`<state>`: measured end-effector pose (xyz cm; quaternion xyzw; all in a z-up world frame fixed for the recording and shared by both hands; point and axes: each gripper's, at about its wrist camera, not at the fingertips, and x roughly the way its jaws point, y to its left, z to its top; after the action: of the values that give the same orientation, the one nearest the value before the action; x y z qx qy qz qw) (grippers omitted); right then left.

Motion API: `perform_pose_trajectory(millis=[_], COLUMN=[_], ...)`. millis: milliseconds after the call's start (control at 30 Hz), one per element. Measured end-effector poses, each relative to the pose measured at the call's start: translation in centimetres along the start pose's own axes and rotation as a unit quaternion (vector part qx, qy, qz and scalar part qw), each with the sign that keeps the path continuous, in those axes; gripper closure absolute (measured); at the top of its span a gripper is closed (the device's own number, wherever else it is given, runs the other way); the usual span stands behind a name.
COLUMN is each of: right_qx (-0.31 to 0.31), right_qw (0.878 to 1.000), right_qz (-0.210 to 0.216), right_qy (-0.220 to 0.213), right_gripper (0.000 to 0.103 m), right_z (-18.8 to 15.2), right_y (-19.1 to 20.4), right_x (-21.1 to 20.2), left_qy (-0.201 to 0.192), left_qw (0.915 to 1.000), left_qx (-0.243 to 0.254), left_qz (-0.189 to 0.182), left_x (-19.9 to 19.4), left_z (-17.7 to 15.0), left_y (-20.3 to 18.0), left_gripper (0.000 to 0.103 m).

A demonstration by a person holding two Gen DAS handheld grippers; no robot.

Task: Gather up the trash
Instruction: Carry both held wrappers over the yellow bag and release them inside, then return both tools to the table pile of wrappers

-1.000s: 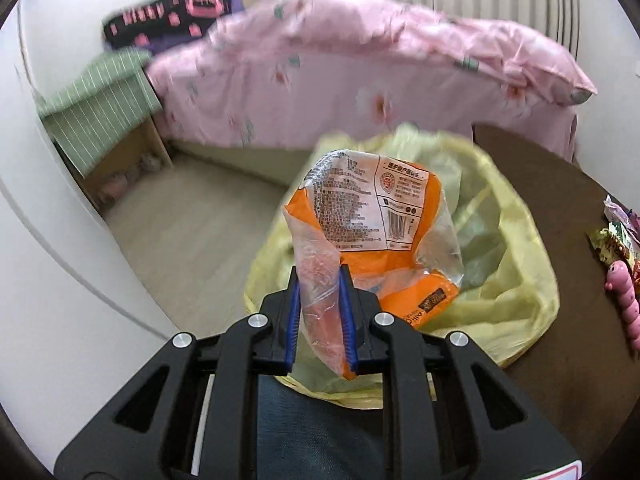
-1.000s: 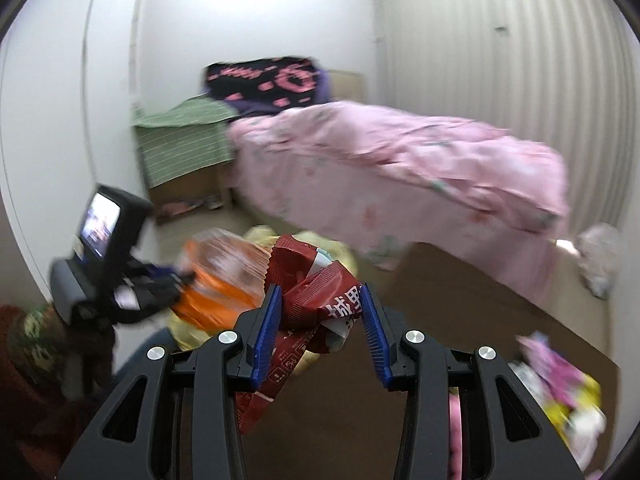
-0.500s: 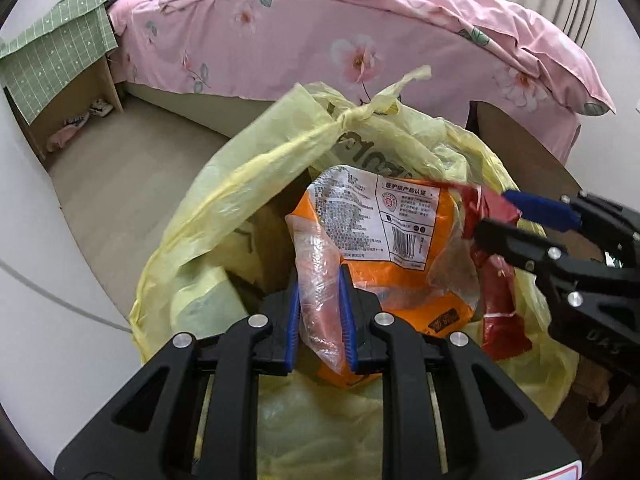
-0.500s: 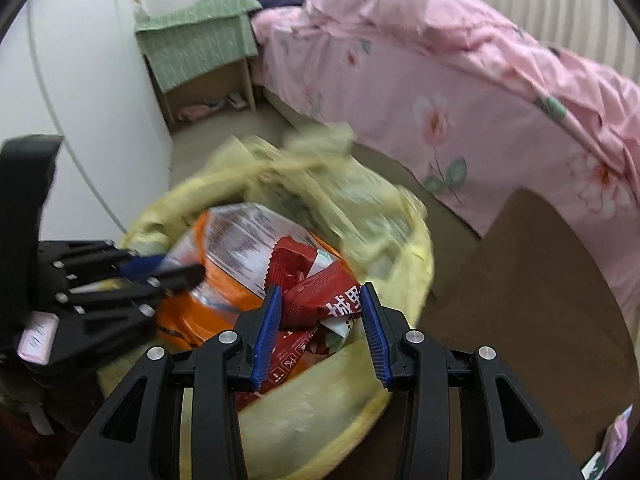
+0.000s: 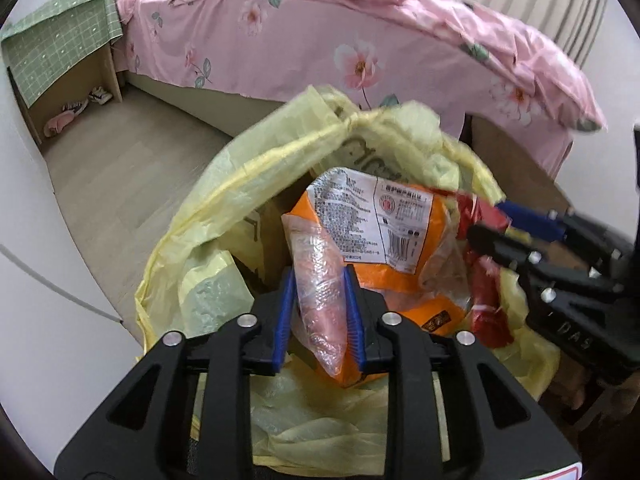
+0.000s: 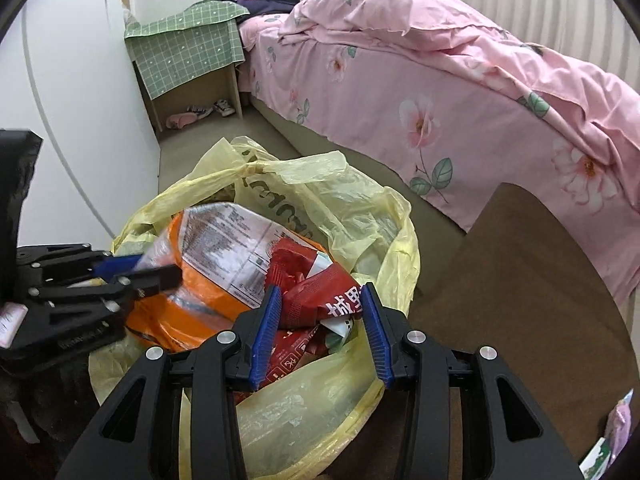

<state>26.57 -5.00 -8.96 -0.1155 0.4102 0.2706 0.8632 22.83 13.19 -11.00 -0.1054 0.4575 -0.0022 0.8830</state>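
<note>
A yellow plastic trash bag stands open; it also shows in the right wrist view. My left gripper is shut on an orange and clear snack wrapper, held inside the bag's mouth. My right gripper is shut on a crumpled red wrapper, held over the bag beside the orange wrapper. In the left wrist view the right gripper comes in from the right with the red wrapper.
A bed with a pink floral cover runs behind the bag. A small shelf under a green checked cloth stands by the white wall. A brown table lies to the right, with more wrappers at its near edge.
Both grippers have moved with their wrappers from above the table to the bag and lowered into its mouth. The left gripper's jaws look slightly wider than half a second ago.
</note>
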Motion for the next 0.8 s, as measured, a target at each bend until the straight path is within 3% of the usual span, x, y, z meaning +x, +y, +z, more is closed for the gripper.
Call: perform_pose_trajectory(millis=[67,133,400,567,800], right_qx=[0.005,0.008,0.033,0.064,0.099], right_qw=[1.0,1.0,0.998,0.994,0.982], right_qz=[0.013,0.016,-0.014,-0.027,-0.122], right_qy=[-0.003,-0.01,-0.052,-0.086,-0.1], right_gripper=[0.057,0.048,0.042,0.037,0.037], right_z=[-0.2,-0.4,-2.7,-6.2,-13.0], right_y=[0.0,0.0,-0.5,-2.2,-4.1], right_x=[-0.4,-1.1,-6.5,-11.5,-18.1], left_qy=[-0.018,-0.046,-0.094,-0.104,-0.072], left_qw=[0.9995,0.998,0.9937,0.9923,0.9882], left_qx=[-0.022,-0.038,-0.055,-0.024,0.032], left_qz=[-0.017,-0.021,-0.025,-0.063,-0.132], left_x=[-1.1,-2.4,-6.1,-7.9,-8.6], left_z=[0.3,0.6,0.3,-0.6,-3.5], left_y=[0.9,1.5,1.4,-1.1,-7.2], left_gripper=[0.06,0.05,0.044,0.044,0.041])
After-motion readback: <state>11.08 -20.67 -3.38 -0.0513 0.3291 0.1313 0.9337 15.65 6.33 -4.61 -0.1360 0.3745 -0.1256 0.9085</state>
